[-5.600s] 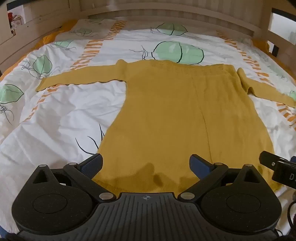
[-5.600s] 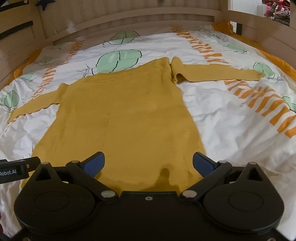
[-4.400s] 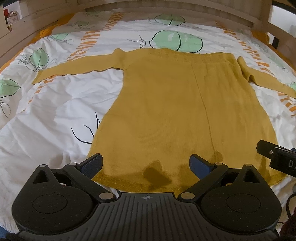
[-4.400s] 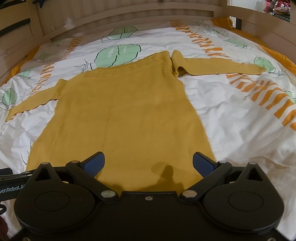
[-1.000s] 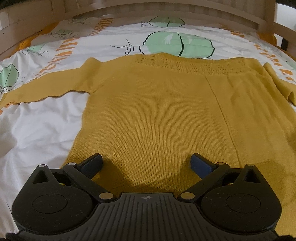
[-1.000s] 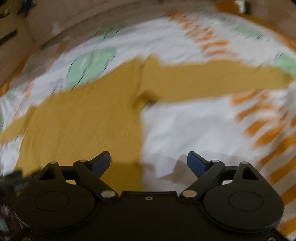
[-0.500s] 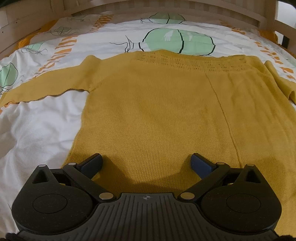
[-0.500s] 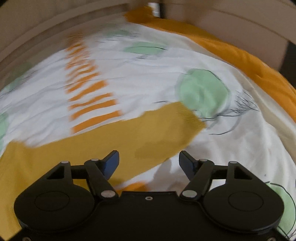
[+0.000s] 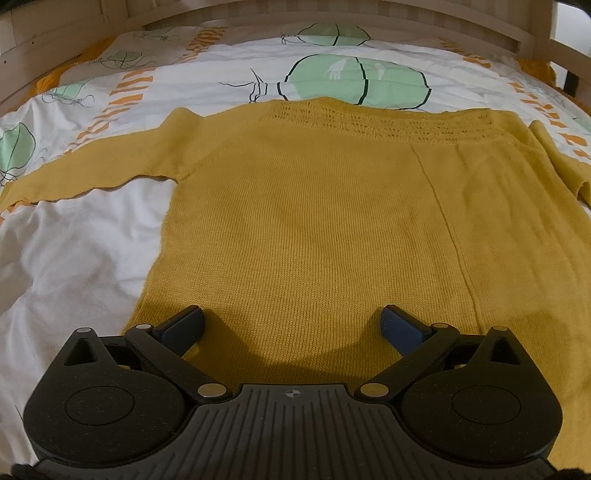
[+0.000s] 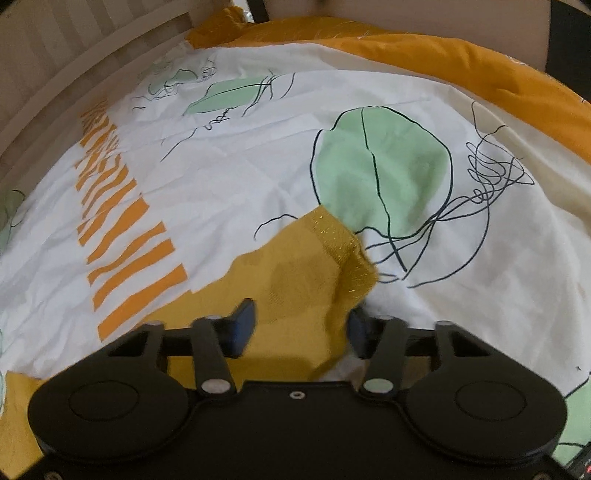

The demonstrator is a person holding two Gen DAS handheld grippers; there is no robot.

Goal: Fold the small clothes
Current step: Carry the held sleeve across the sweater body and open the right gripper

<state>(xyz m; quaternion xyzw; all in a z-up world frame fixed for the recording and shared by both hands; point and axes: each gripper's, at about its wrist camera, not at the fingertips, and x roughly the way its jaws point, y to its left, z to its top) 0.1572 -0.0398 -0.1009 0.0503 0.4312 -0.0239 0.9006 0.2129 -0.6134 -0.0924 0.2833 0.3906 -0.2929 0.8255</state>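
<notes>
Well, the bed (image 9: 92, 266) is the biggest thing, and it has a white cover (image 10: 240, 166) with green leaves and orange stripes on it. A wooden rail (image 9: 332, 14) runs along the far side of the bed. An orange blanket (image 10: 480, 62) peeks out at the edge in the right wrist view.

On the cover lies the yellow sweater (image 9: 314, 221), spread out flat with its neck end far from the camera. One sleeve (image 9: 92, 173) reaches out to the left side. The other sleeve (image 10: 295, 273) stretches the other way, and its shiny cuff (image 10: 340, 243) lies next to a big green leaf.

The left hand-held gripper (image 9: 291, 326) sits low over the body of the sweater near its side edge. Its blue fingers are spread wide, with nothing between them.

The right hand-held gripper (image 10: 299, 326) is at the end of the other sleeve. Its fingers are partway in, with the sleeve cloth bunched between them. The picture is blurry there, so I cannot tell if they pinch it.
</notes>
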